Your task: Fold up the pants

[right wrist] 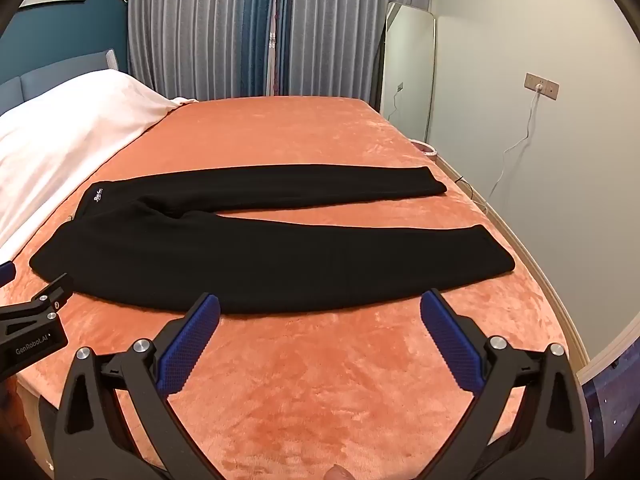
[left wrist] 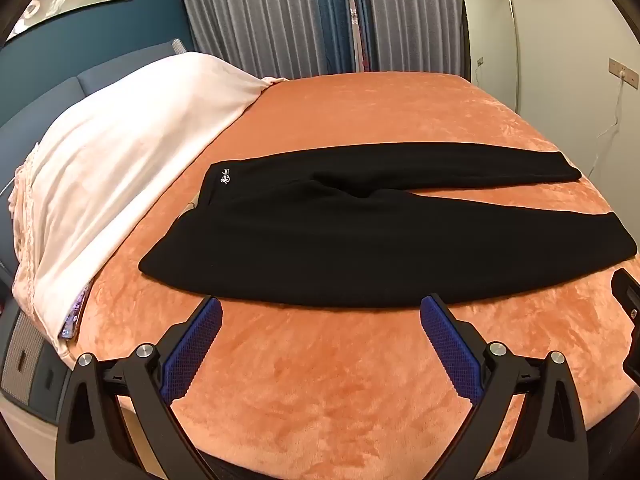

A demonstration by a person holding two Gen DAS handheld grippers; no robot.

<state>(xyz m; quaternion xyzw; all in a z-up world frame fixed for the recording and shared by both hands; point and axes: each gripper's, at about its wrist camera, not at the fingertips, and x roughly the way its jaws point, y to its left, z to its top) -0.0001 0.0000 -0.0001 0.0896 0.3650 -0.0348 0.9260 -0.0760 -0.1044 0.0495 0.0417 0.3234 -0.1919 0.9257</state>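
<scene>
Black pants (left wrist: 360, 240) lie flat across the orange bed cover (left wrist: 320, 380), waistband to the left with a small white logo (left wrist: 226, 177), the two legs spread apart and pointing right. They also show in the right wrist view (right wrist: 260, 256). My left gripper (left wrist: 320, 312) is open and empty, its blue pads (left wrist: 200, 340) just short of the near edge of the pants. My right gripper (right wrist: 320, 312) is open and empty, just short of the near leg's edge. The left gripper's body (right wrist: 32, 332) shows at the left of the right wrist view.
A white blanket (left wrist: 120, 168) covers the pillows at the left. A phone (left wrist: 76, 312) sticks out under its edge. Curtains (left wrist: 280, 20) hang behind the bed. A mirror (right wrist: 408, 72) leans on the right wall, with a socket and cable (right wrist: 540, 88) beside it.
</scene>
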